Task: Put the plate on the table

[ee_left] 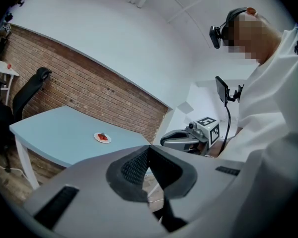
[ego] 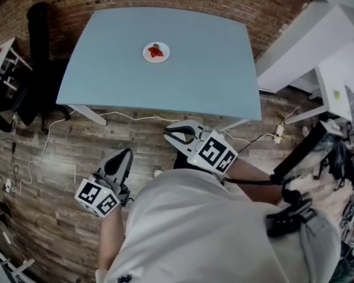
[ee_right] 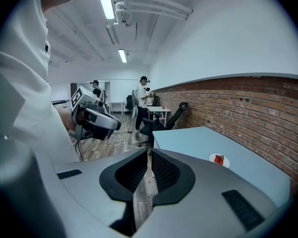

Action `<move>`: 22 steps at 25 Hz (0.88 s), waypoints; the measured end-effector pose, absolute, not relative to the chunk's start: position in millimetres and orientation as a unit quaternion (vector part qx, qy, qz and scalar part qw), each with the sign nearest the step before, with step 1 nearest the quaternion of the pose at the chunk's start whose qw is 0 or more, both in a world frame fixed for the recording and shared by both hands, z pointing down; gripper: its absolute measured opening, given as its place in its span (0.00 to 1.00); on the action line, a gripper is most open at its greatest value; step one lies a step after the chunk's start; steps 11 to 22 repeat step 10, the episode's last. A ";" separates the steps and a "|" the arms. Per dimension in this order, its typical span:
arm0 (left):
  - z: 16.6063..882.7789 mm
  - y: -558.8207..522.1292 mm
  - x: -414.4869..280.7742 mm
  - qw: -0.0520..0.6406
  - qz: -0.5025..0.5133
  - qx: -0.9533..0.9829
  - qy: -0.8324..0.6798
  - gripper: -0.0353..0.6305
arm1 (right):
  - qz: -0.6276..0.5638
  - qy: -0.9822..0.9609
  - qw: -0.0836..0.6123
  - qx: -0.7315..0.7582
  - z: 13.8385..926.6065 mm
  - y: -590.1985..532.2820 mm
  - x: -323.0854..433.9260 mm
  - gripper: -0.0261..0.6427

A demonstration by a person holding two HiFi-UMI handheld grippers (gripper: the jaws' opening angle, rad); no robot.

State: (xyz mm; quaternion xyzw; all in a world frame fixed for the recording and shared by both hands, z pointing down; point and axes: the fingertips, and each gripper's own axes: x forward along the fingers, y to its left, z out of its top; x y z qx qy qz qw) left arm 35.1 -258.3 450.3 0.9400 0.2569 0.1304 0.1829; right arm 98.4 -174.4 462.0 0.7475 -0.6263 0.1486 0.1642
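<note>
A small white plate (ego: 156, 52) with red fruit on it sits on the light blue table (ego: 194, 75), toward its far side. The plate (ee_left: 103, 138) also shows in the left gripper view, and small in the right gripper view (ee_right: 219, 160). Both grippers hang over the wood floor close to the person's body, well short of the table. My left gripper (ego: 121, 156) is shut with nothing in it, its jaws pressed together (ee_left: 149, 150). My right gripper (ego: 178, 133) is shut and empty too (ee_right: 149, 155).
A black office chair (ego: 38, 34) stands left of the table by the brick wall. White desks (ego: 336, 90) fill the right side. Cables (ego: 47, 146) and a power strip (ego: 278, 133) lie on the floor before the table. Other people (ee_right: 141, 95) stand far back.
</note>
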 end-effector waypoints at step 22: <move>457.2 -265.9 65.7 0.187 0.144 0.939 0.249 0.06 | 0.164 -0.631 0.158 0.741 472.1 -182.8 131.4 0.09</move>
